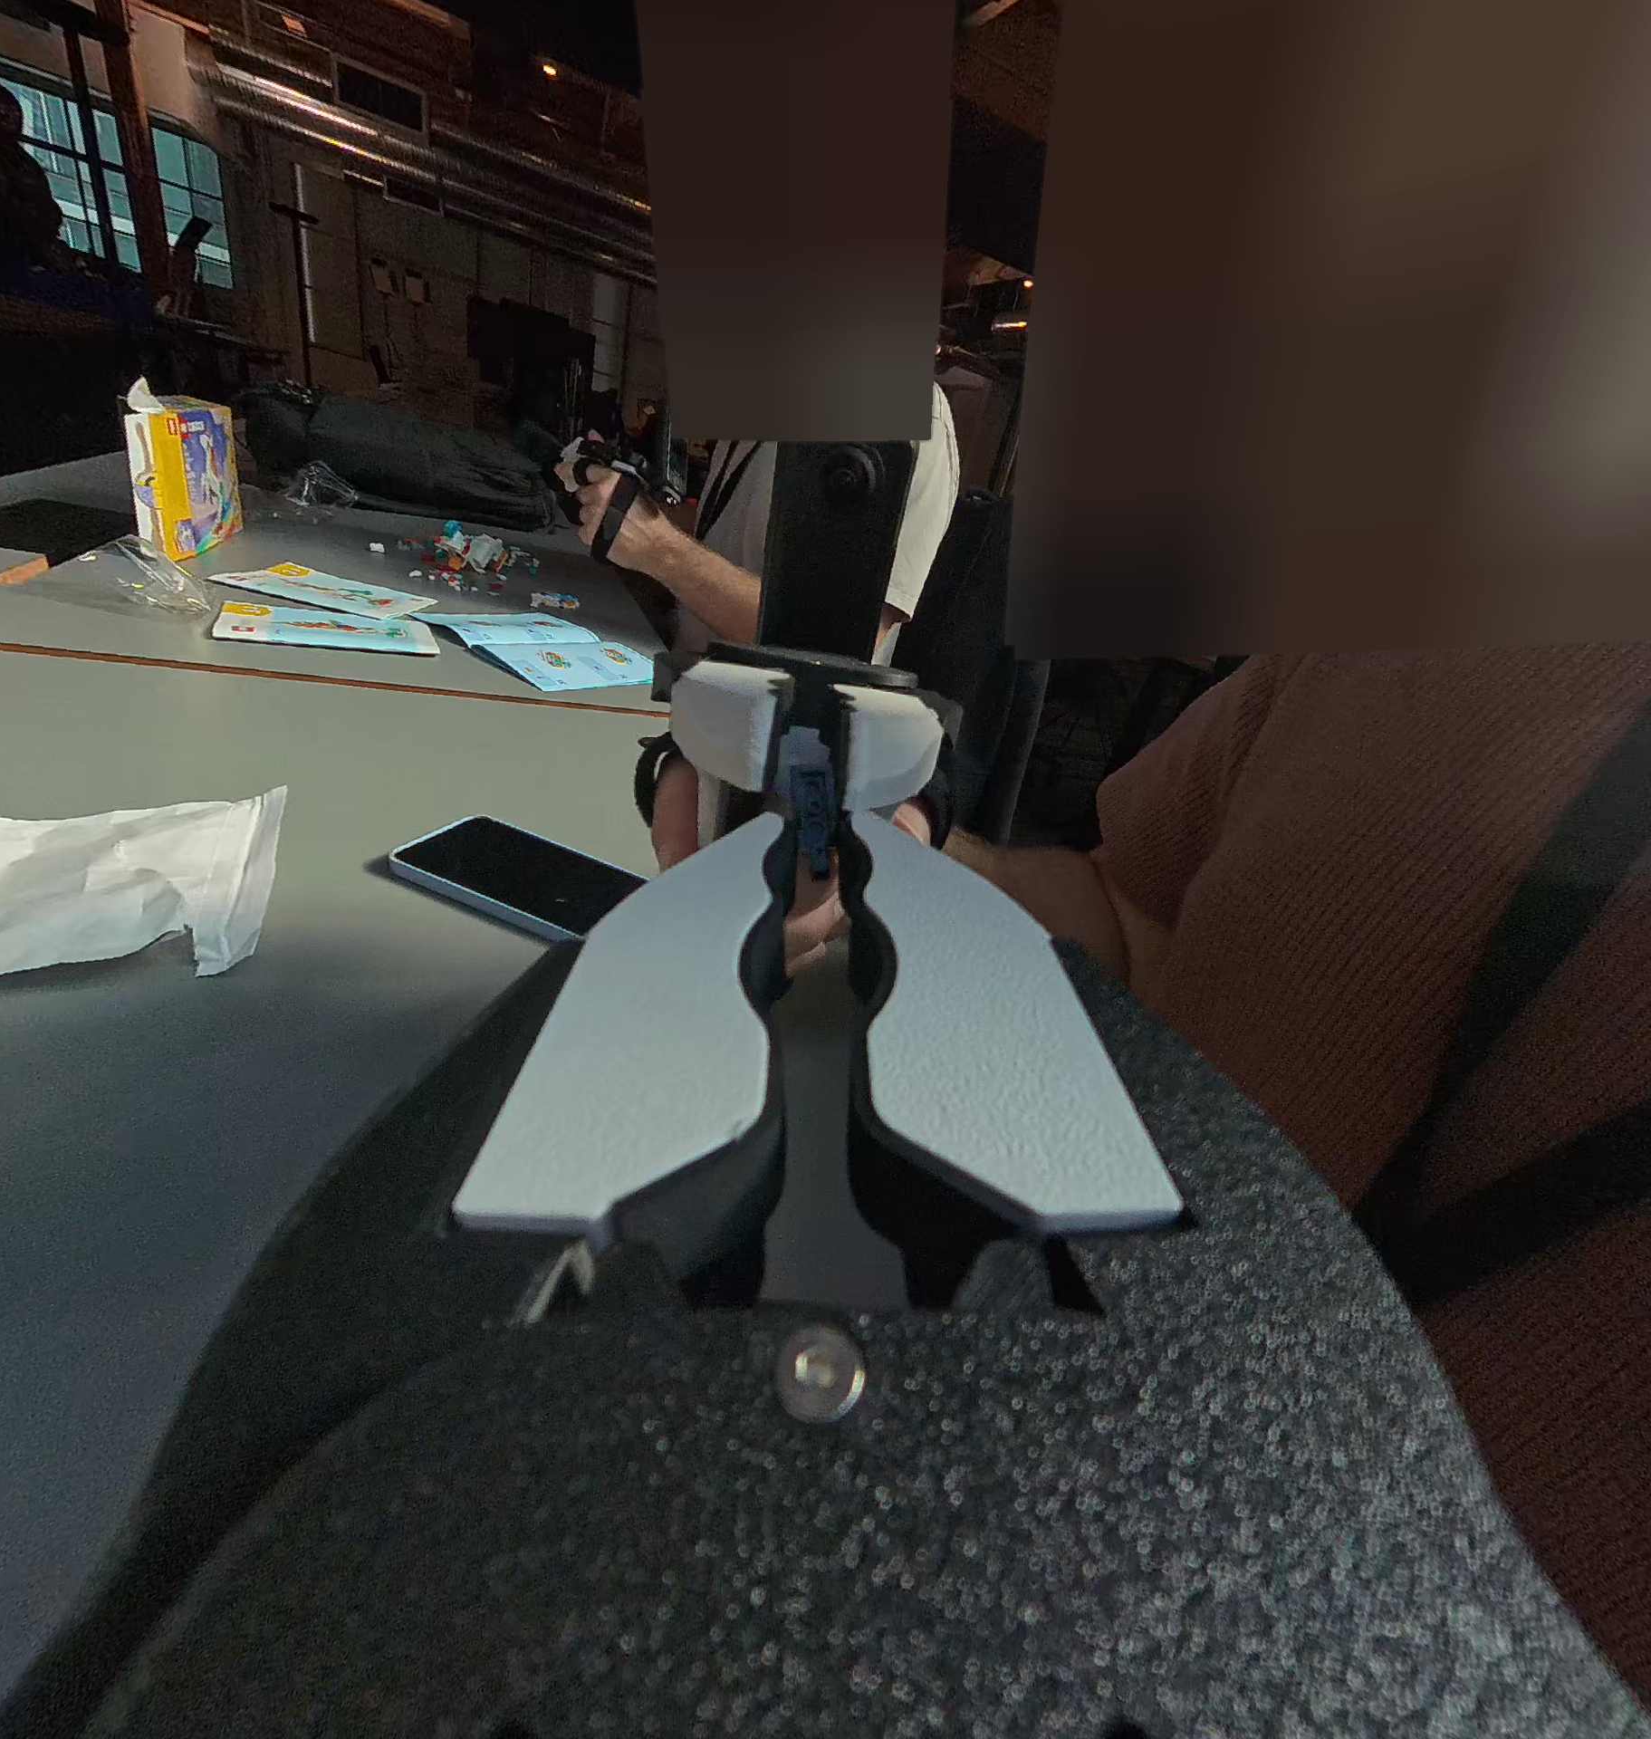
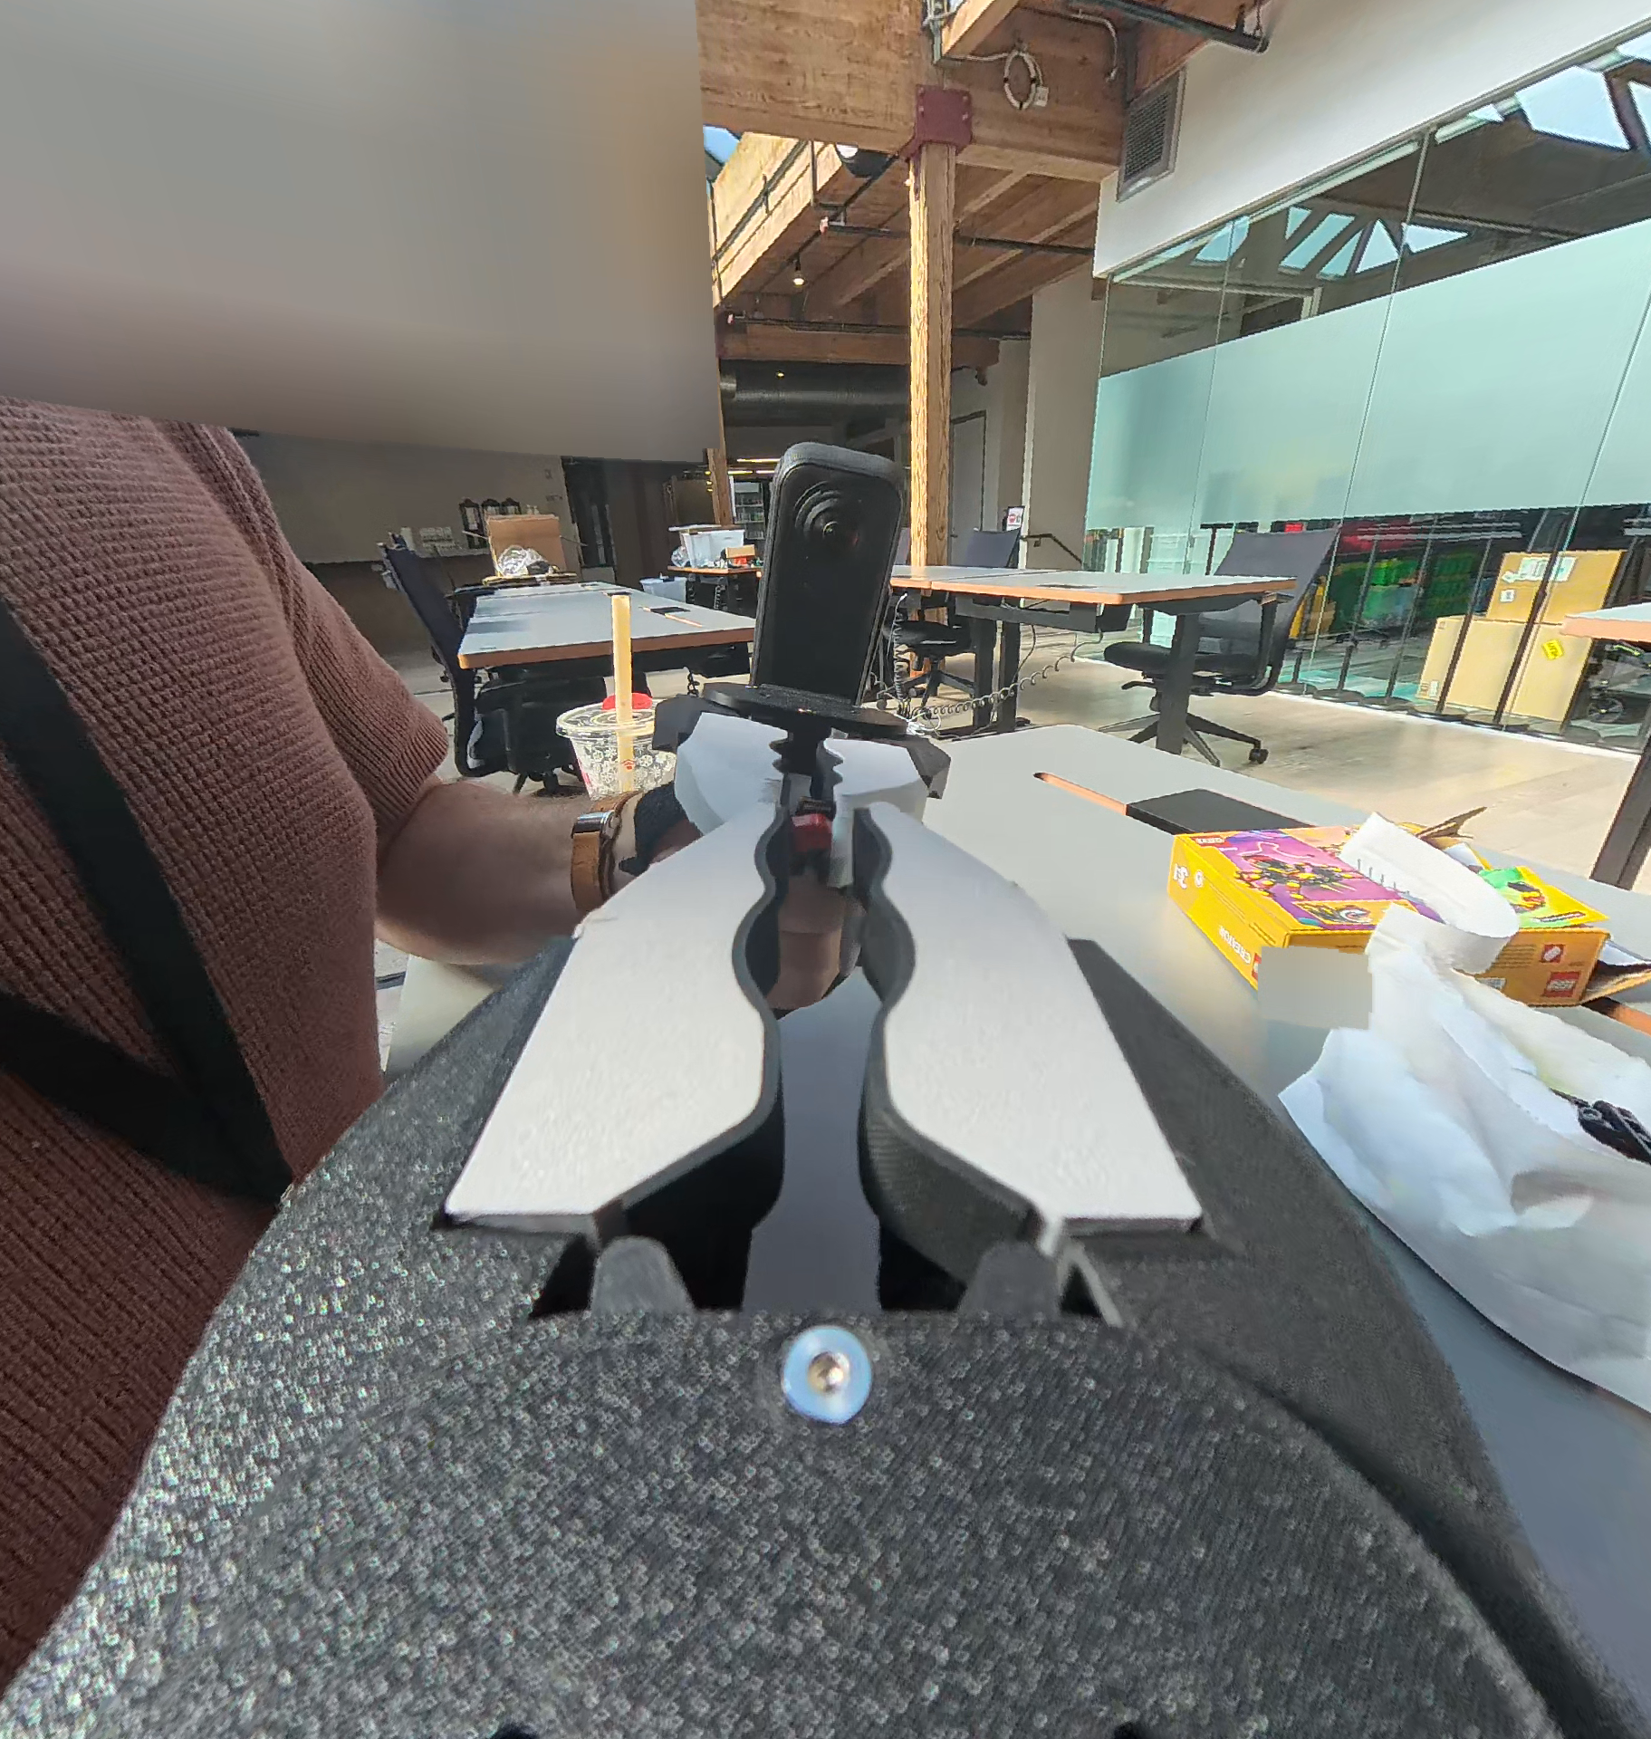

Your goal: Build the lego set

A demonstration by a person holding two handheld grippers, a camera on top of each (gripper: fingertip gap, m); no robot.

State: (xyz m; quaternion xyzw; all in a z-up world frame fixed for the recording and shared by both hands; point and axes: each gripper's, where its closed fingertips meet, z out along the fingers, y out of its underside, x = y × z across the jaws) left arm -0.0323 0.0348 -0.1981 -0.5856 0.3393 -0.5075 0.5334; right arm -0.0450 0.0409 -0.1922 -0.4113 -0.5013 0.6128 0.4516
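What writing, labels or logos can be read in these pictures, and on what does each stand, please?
I do not quote writing; these things bear it:
Yellow set box, lying flat at right: printed labels and logos.
Yellow upright box: print too small to read.
Instruction booklets: too small to read.
Far cardboard boxes: labels too small to read.

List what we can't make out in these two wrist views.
Dark blue piece: left wrist view, fingers hide its shape and which gripper holds it.
Red piece: right wrist view, same.
Far brick pile: left wrist view, too small.
White bag contents: right wrist view, bag covers them.
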